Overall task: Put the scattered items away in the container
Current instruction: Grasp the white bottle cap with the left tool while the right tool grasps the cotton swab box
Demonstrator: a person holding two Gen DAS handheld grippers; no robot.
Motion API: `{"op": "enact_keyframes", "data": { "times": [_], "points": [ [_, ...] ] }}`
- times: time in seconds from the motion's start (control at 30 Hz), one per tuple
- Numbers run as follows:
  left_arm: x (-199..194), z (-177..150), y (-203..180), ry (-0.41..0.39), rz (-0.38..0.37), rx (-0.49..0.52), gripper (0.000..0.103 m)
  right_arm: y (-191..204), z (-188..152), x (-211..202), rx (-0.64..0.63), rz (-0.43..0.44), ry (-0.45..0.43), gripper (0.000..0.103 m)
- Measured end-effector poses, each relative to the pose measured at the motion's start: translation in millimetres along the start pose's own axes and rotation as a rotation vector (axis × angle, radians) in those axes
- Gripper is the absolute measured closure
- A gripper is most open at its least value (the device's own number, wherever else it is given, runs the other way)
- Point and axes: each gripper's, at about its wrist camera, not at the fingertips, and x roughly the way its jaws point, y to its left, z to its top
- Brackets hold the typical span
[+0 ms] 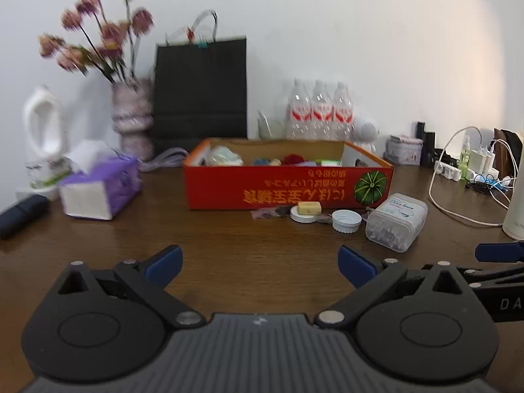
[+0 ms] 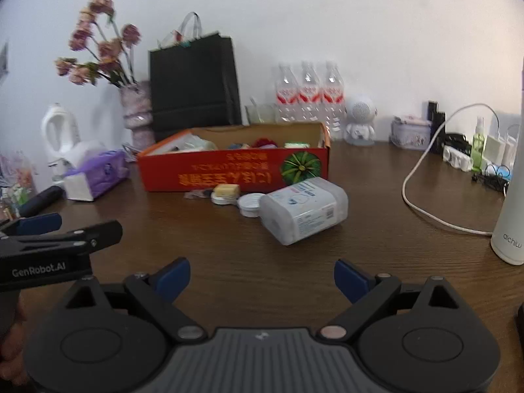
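Observation:
An orange cardboard box (image 1: 285, 183) (image 2: 229, 172) with several small items inside stands mid-table. In front of it lie a clear cotton-swab tub (image 1: 396, 221) (image 2: 304, 211) on its side, a white bottle cap (image 1: 346, 220) (image 2: 250, 204), a yellow block (image 1: 308, 209) (image 2: 226, 190) on a white lid, and a dark wrapper (image 1: 267, 213) (image 2: 196, 194). My left gripper (image 1: 260, 265) is open over bare wood, well short of them. My right gripper (image 2: 262, 278) is open too, just before the tub. The left gripper's side (image 2: 55, 239) shows at left in the right wrist view.
A purple tissue pack (image 1: 101, 190) (image 2: 96, 177), a vase of flowers (image 1: 131, 114), a black paper bag (image 1: 199, 88) and water bottles (image 1: 319, 111) line the back. A white cable (image 2: 425, 196), chargers and a tall white flask (image 2: 511, 209) stand at the right. Bare wood lies before both grippers.

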Motion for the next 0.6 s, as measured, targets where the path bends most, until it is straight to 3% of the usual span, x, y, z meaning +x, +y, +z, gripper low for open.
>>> {"op": "enact_keyframes", "data": {
  "times": [0.23,0.4,0.5,0.6],
  "points": [
    [72.1,36.5,-6.2,0.046,-0.063,0.063,0.000,-24.8,49.5,45.4,0.052,-0.007,0.071,0.005],
    [113.9,44.2,-14.8,0.082,-0.088,0.114,0.000,-41.5,62.6,101.7,0.256,0.028,0.163,0.005],
    [119.7,42.3,-11.4,0.098,-0.124,0.106,0.000,-47.2,68.9,120.4,0.356,-0.055,0.161,0.005],
    [120.3,38.6,-15.4,0.095,-0.168,0.149,0.000,-50.0,69.6,129.8,0.338,-0.074,0.169,0.010]
  ]
}}
